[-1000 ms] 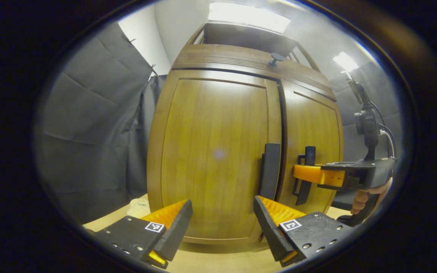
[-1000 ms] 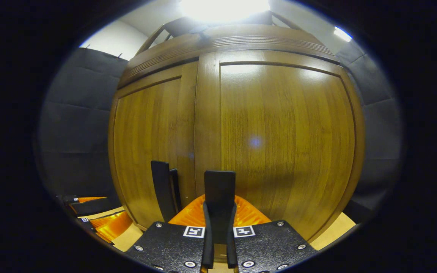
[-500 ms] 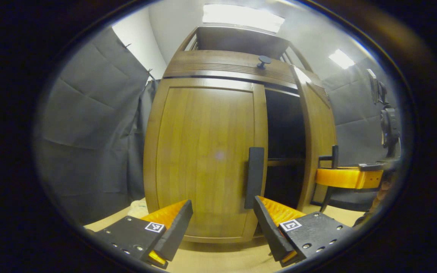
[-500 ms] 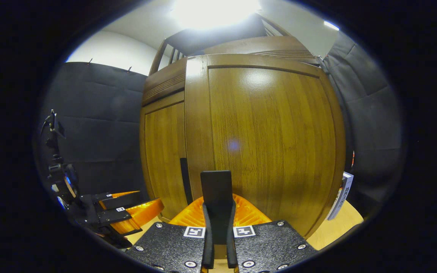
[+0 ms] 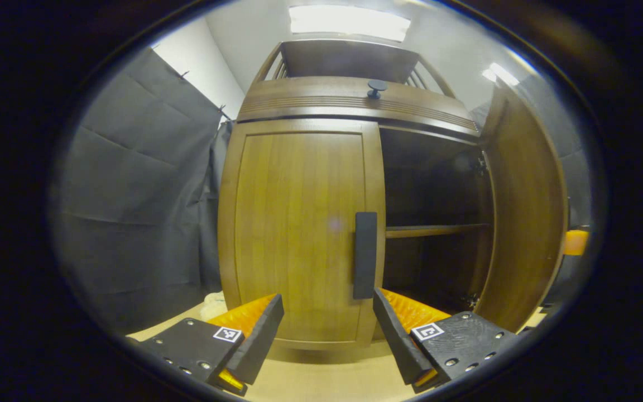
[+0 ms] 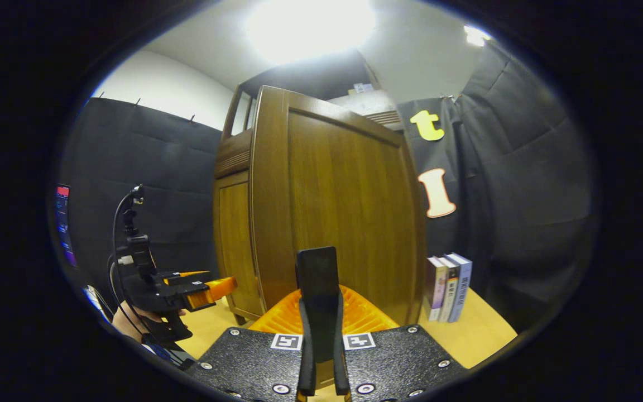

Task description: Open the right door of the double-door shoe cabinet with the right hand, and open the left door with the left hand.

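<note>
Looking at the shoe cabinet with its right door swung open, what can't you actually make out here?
- Left gripper view: the cabinet interior is too dark to tell what the shelf holds.
- Left gripper view: the right gripper is cut off by the open right door.
- Right gripper view: the book spines are too small to read.
- Right gripper view: the left door handle is hidden behind the right door.

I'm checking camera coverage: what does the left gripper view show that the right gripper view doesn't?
Left gripper view: the cabinet's dark inside with a shelf, the shut left door's handle, and the left gripper with open jaws.

Right gripper view: books and the right gripper shut on the right door's handle.

Both: the open right door.
</note>
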### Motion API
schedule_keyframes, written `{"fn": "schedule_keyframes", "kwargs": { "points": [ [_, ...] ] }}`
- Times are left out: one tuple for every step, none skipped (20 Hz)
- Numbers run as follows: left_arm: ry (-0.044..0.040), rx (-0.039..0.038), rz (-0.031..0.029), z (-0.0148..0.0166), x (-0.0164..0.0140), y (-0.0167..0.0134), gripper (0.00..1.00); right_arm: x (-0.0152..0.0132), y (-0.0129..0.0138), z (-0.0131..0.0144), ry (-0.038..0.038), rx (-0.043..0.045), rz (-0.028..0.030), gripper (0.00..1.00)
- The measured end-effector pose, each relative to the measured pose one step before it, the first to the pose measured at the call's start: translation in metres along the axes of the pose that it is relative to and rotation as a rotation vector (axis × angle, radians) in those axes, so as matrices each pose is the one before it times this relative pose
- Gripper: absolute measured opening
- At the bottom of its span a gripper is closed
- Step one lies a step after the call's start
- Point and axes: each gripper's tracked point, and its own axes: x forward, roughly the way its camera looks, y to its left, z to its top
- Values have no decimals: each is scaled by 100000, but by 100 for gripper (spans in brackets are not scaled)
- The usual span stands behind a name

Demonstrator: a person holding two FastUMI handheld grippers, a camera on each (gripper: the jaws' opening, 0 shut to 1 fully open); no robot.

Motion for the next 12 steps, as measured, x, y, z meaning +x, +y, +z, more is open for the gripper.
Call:
{"fn": "schedule_keyframes", "kwargs": {
  "points": [
    [-35,-815,77,113,-184,20,94,-743,-1559,191,-489,-1190,-4701,12],
    [335,-397,-123,-49,72,18,94,-818,-2138,277,-799,-1232,-5453,12],
    [352,47,-280,-203,12,-79,94,-722,-2451,370,-981,-862,-6403,11],
    [168,216,-99,6,75,40,89,-359,-2580,261,-717,313,-6594,11],
    [141,249,-251,49,-87,-98,91,-335,-1969,451,-1409,3375,-2717,7],
    [350,188,-488,6,52,-3,94,643,221,-695,1488,4803,4303,3],
    [380,198,-433,-2,-40,-41,94,101,359,244,-385,4022,2389,1],
    [474,226,-331,2,34,38,94,73,-70,-39,324,-2455,744,2],
    [472,75,-151,-25,15,-89,94,-18,-282,238,334,-2275,-201,2],
    [369,-51,-520,15,84,-22,94,-120,-156,-6,714,-2174,89,2],
    [236,86,-325,-6,53,-14,94,-270,-98,41,295,-895,-218,2],
    [306,107,23,16,19,92,94,-48,-139,9,432,137,-4,2]
  ]
}}
